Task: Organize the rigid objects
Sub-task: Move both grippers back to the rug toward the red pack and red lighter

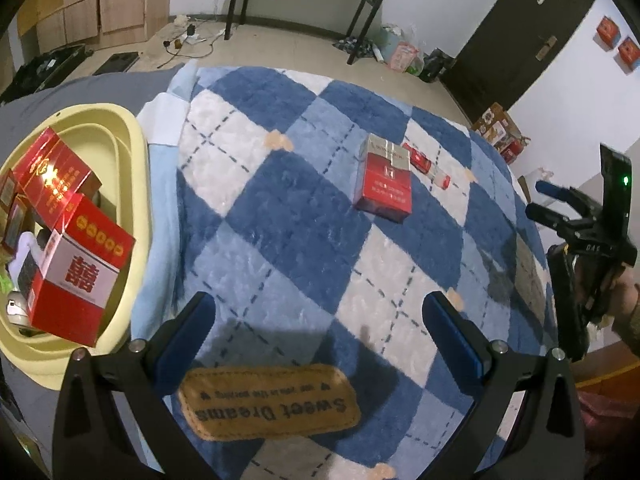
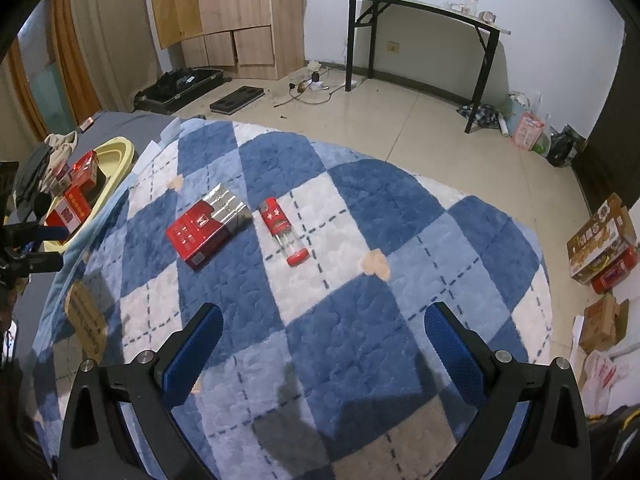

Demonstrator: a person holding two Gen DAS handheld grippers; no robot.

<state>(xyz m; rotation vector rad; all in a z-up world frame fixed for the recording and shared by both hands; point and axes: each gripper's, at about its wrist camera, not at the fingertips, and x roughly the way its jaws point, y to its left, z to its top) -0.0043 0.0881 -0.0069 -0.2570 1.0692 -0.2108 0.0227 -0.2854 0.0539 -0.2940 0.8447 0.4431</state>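
Note:
A red and silver cigarette carton (image 1: 385, 179) (image 2: 210, 224) lies flat on the blue checked blanket (image 1: 288, 216) (image 2: 360, 280). A small red and clear bottle (image 1: 427, 165) (image 2: 282, 230) lies just beside it. A yellow basin (image 1: 132, 184) (image 2: 116, 156) at the blanket's left edge holds several red boxes (image 1: 76, 264) (image 2: 72, 208). My left gripper (image 1: 320, 320) is open and empty, low over the blanket near the basin. My right gripper (image 2: 322, 332) is open and empty over the blanket; it also shows at the right edge of the left wrist view (image 1: 542, 200).
A brown "Sweet Dreams" label (image 1: 269, 404) is sewn on the blanket's near edge. Beyond the bed are a tiled floor, a black folding table (image 2: 420, 32), a wooden cabinet (image 2: 232, 12), a black case (image 2: 180, 88) and cardboard boxes (image 2: 604, 240).

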